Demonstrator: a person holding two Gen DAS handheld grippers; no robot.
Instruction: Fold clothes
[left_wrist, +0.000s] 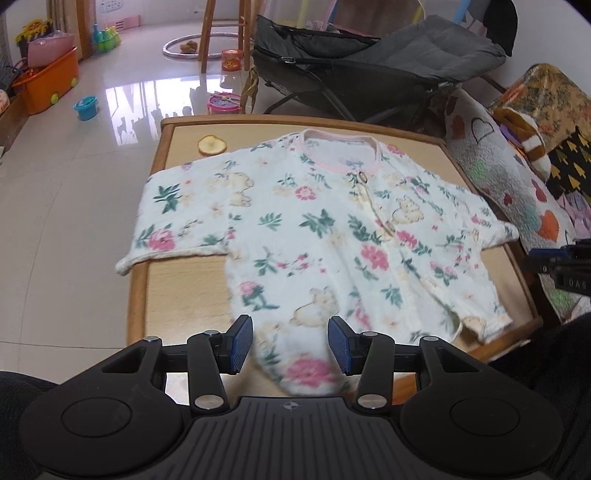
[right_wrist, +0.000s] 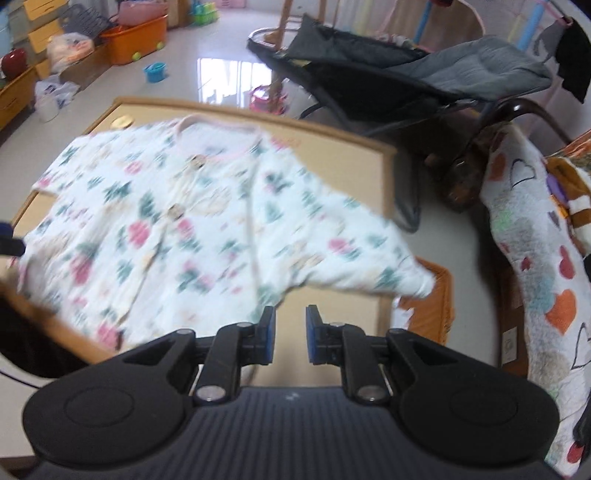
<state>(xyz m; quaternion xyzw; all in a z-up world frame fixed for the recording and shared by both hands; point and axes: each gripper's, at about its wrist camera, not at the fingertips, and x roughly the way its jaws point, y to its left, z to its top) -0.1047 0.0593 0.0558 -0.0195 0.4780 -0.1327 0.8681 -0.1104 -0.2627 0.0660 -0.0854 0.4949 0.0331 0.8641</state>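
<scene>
Floral baby garment (left_wrist: 314, 229) lies spread flat on the worktop (left_wrist: 177, 288), ready for folding; left tool (left_wrist: 291, 341) gapes around its near leg; right tool (right_wrist: 290, 334) hovers unclenched beside the hem.

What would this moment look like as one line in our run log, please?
stage: pre-fold | white floral baby romper: flat on wooden table | left gripper: open, over leg | right gripper: open, empty

Place: home living room.
Floor: glossy pale tiles (left_wrist: 74, 192).
Toys: orange wheeled bin (left_wrist: 48, 86), blue bucket (left_wrist: 86, 108), toy drum (left_wrist: 224, 104).
Furniture: low wooden table (left_wrist: 177, 284), grey folding recliner (left_wrist: 373, 59), heart-print blanket (left_wrist: 491, 166).
</scene>
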